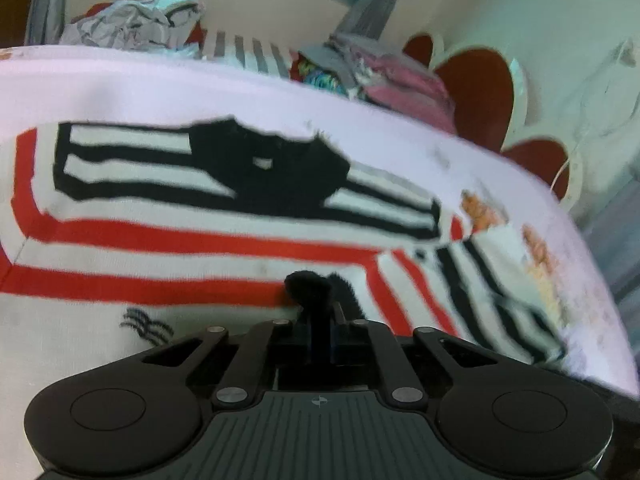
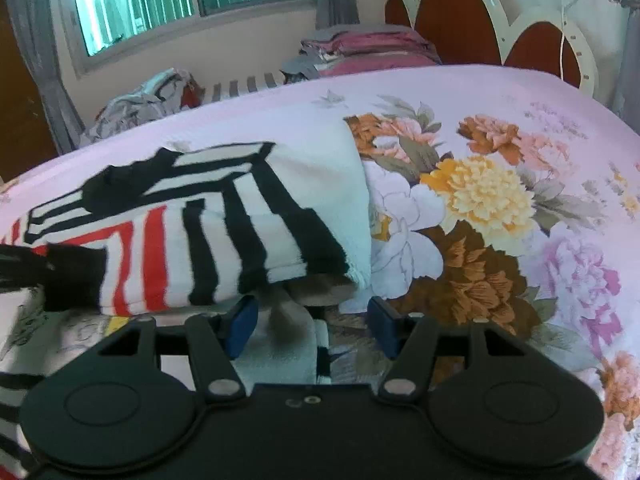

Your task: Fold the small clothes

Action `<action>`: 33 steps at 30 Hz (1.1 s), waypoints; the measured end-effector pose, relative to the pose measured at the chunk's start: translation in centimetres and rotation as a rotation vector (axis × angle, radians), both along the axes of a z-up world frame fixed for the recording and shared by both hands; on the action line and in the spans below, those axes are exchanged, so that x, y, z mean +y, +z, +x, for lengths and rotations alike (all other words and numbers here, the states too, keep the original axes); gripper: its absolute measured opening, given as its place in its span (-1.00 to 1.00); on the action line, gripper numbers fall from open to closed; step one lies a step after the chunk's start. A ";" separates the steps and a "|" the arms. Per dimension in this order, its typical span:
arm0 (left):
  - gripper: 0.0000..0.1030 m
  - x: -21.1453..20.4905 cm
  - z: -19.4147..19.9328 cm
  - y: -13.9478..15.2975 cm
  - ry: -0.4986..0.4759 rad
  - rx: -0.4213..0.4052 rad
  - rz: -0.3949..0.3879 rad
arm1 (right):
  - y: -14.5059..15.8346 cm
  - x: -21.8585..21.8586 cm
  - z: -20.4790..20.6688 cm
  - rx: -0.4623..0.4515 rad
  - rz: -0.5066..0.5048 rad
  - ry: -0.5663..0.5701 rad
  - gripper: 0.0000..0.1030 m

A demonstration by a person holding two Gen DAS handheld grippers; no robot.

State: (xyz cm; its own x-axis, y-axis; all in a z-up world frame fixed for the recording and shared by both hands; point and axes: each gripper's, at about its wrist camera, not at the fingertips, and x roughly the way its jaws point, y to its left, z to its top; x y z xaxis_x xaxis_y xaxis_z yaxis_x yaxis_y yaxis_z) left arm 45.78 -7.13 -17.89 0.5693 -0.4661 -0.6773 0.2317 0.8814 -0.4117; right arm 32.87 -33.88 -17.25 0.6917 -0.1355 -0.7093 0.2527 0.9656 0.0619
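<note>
Left gripper (image 1: 320, 312): fingers shut, pinching a black fabric edge of the sweater.
Right gripper (image 2: 312, 316): fingers half open, pads clear of cloth.
Sweater (image 1: 200, 248): ahead of both, on bed (image 2: 500, 92); soft, light, limp. Grip edges.

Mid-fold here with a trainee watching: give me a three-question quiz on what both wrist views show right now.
1. True or false: the left claw is shut on black fabric of the striped garment.
2. Multiple choice: the right claw is A) clamped on a pillow, B) open, with the garment's edge just ahead of its blue pads, C) out of view.
3. Fill in: the garment lies on a pink ____ bedsheet.

Key: 1 true; 2 B; 3 floral.
</note>
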 end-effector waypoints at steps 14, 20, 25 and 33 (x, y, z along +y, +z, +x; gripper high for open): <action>-0.87 9.1 0.2 -0.9 0.186 0.018 0.075 | -0.5 0.1 1.6 -0.017 0.061 -0.026 -0.67; -0.86 8.2 0.0 -1.7 0.177 0.001 0.131 | -1.2 -0.8 1.0 0.019 0.059 -0.056 -0.70; -0.30 9.7 -1.9 1.5 0.248 -0.077 0.111 | 0.9 -1.3 -0.9 -0.022 0.070 -0.025 -0.36; 0.24 6.4 -1.0 3.5 0.145 -0.134 0.084 | 2.7 -2.8 2.0 -0.071 0.061 -0.018 0.04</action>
State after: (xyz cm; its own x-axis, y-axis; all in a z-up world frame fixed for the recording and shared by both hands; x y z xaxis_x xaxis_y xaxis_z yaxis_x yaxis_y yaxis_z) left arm 44.76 -0.71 -14.41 0.7137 -0.3173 -0.6245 0.1472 0.9396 -0.3091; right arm 34.89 -36.71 -14.54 0.7386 -0.1066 -0.6657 0.2632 0.9547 0.1391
